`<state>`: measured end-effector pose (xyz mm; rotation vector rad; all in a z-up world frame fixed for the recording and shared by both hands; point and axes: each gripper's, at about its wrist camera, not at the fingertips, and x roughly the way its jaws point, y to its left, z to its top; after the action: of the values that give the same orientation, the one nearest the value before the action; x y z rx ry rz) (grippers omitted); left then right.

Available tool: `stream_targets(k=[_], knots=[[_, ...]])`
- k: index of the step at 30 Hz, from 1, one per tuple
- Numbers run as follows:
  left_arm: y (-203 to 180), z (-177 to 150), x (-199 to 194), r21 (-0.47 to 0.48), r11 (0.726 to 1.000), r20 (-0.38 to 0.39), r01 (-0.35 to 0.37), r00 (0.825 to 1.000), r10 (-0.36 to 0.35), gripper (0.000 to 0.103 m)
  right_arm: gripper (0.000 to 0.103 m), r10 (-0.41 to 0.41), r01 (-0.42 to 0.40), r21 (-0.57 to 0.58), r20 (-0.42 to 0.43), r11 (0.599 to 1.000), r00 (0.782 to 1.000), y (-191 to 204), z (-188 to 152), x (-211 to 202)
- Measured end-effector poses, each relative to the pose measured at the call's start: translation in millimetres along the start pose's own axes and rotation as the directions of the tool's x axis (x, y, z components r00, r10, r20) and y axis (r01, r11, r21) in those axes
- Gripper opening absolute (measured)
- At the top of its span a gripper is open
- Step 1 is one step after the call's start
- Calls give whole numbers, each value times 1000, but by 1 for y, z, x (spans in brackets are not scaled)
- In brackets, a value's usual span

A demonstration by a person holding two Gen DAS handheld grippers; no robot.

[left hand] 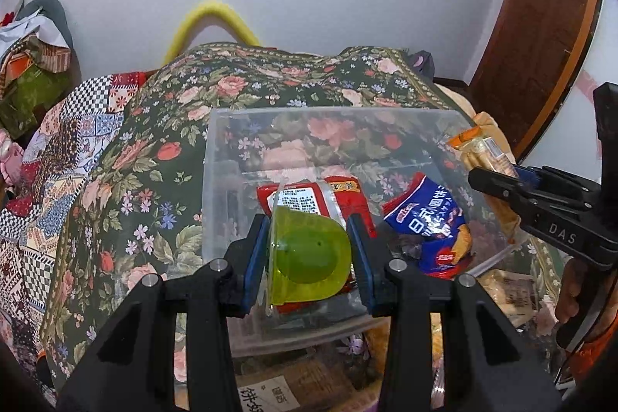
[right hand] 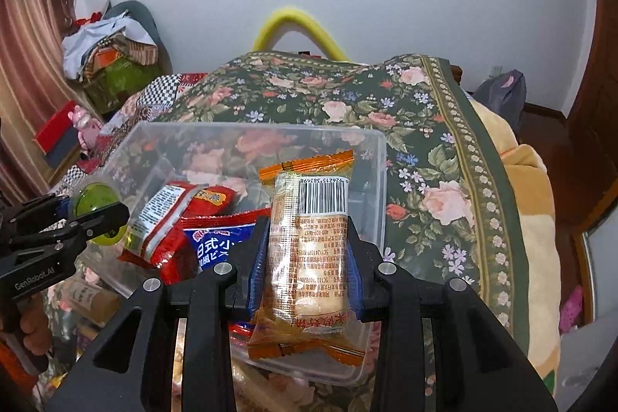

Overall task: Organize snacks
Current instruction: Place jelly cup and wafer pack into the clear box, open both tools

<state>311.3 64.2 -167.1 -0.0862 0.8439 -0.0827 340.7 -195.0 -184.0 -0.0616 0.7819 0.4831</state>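
Left tool (left hand: 309, 257) of mine is clamped on a green jelly cup (left hand: 309, 257), held over the clear plastic bin (left hand: 216, 157). My right tool (right hand: 307, 257) is clamped on an orange-edged biscuit packet (right hand: 309, 242) above the same bin. Inside lie a red snack packet (left hand: 340, 195) and a blue snack bag (left hand: 428, 222). Beneath the bin spreads a floral bedspread (right hand: 425, 149).

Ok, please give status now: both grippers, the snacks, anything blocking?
Left gripper shut on green jelly cup. Right gripper shut on orange-ended cracker packet. Both over clear plastic box. Nothing blocking.
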Motion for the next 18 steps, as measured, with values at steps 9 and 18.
stream_targets(k=[9,18], knots=[[-3,-5,1,14,1000,-16,-25,1000,25,41,32,-14,14,-4,-33,1000,999,2,1,7],[-5,-5,-41,20,1000,30,-17,999,16,42,45,-2,2,-25,-16,1000,1000,8,-2,-23]])
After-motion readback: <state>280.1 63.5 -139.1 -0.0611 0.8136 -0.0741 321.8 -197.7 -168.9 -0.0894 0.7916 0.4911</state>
